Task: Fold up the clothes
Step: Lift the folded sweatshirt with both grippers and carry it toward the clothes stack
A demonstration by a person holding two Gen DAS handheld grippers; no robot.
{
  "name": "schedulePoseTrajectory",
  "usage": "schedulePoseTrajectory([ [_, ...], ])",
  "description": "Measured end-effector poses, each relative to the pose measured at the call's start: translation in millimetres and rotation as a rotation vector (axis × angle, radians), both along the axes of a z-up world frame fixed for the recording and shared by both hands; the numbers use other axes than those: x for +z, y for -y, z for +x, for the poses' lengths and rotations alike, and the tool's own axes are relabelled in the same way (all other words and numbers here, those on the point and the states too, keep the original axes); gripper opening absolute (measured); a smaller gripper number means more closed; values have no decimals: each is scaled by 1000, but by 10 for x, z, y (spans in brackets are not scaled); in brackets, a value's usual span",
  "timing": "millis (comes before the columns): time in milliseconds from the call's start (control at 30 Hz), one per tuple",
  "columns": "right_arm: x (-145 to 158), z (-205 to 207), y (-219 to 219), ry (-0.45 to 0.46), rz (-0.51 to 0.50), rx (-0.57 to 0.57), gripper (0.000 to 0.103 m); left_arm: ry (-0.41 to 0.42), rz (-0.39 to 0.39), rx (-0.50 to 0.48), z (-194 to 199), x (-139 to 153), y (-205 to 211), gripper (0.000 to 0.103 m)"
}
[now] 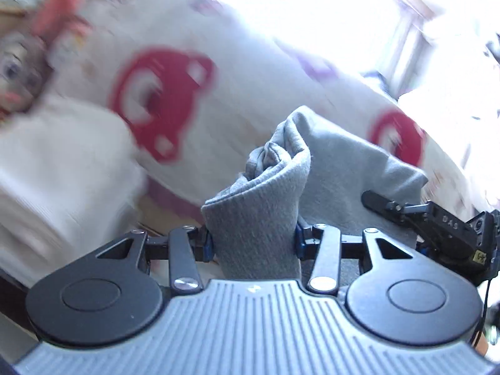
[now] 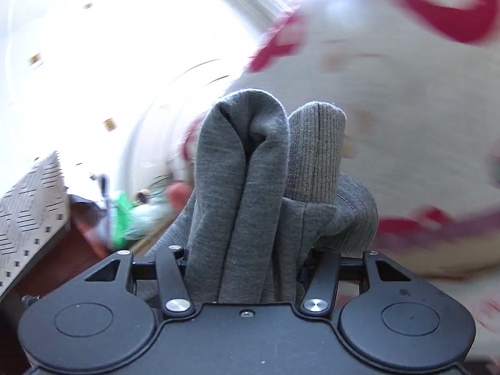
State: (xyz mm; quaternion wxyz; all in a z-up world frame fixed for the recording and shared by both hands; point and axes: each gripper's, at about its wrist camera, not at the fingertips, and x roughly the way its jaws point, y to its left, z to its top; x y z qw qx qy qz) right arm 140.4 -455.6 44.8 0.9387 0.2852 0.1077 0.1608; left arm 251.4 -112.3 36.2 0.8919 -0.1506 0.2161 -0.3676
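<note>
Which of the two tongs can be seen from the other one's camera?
The right tongs: they show at the right of the left wrist view, gripping the grey garment. The right wrist view shows no left tongs.

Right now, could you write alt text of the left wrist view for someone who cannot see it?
A handheld gripper is shut on a bunched grey garment, seen from just behind its two black fingers. Behind lies a blurred white bedcover with red car prints, a doll at the left and the other gripper at the right.
</note>
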Motion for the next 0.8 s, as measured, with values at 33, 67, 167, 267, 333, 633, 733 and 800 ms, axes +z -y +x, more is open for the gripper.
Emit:
schedulePoseTrajectory([
  [33, 139, 189, -162, 10, -31, 34, 58, 31, 28, 34, 74, 107, -119, 44],
  [67, 252, 372, -320, 24, -62, 70, 58, 58, 49, 67, 166, 190, -249, 44],
  [167, 523, 913, -734, 64, -129, 166, 58, 68, 22, 164, 524, 370, -684, 44],
  [267, 598, 1417, -1011, 58, -99, 241, 58, -25, -80, 236, 932, 353, -1058, 46],
  [333, 484, 1759, -1194, 9, -87, 291, 59, -111, -108, 285, 1166, 245, -1254, 46],
  [633, -774, 2675, -1533, -274, 47, 329, 64, -382, -204, 375, 1790, -923, -1807, 51],
  [733, -703, 2587, -1507, -297, 99, 353, 64, -366, -186, 350, 1806, -866, -1797, 51],
  [800, -691, 2622, -1448, -365, 255, 355, 63, -349, -150, 334, 1821, -779, -1763, 50],
])
